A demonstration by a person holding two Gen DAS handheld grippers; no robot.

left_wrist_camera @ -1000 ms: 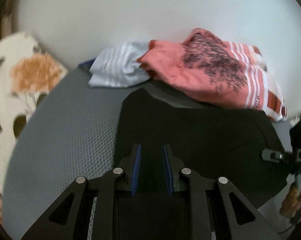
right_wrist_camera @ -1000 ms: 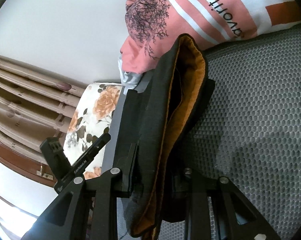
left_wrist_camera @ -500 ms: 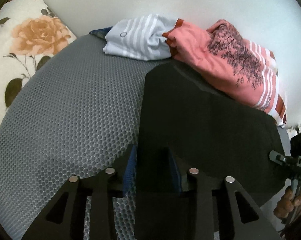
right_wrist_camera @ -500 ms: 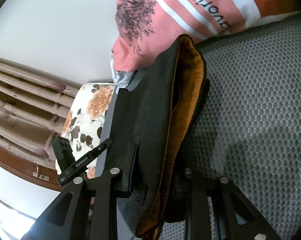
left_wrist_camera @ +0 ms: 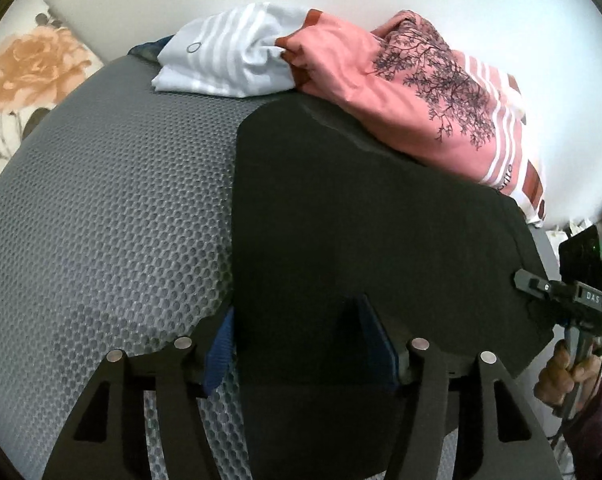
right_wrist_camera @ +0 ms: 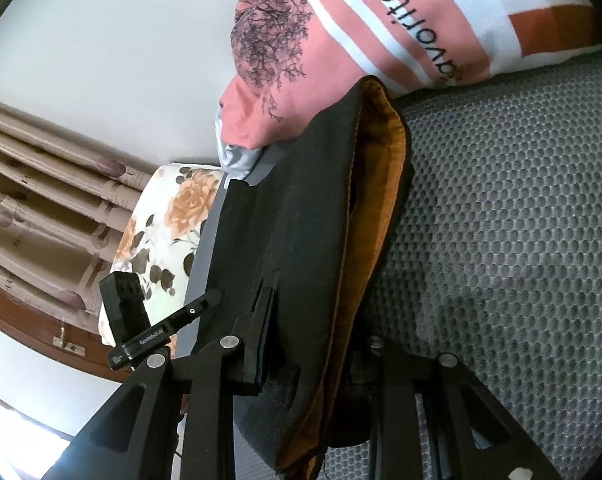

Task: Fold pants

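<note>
The pants (left_wrist_camera: 361,216) are black with an orange-brown lining (right_wrist_camera: 375,184) showing at one open end. They're folded over into a flat dark slab lying on the grey mesh mattress (left_wrist_camera: 109,208), with one straight edge running down its middle. The far end sits right up against the clothes piled at the mattress's back edge, under the wall. The end with the lining is lifted off the surface and bunched up, layers doubled over so the orange band curves around.

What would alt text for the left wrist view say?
Black pants lie flat on a grey mesh surface, with the left gripper open, its blue-padded fingers straddling the near edge. Behind lie a pink tree-print shirt and a white striped garment.
</note>
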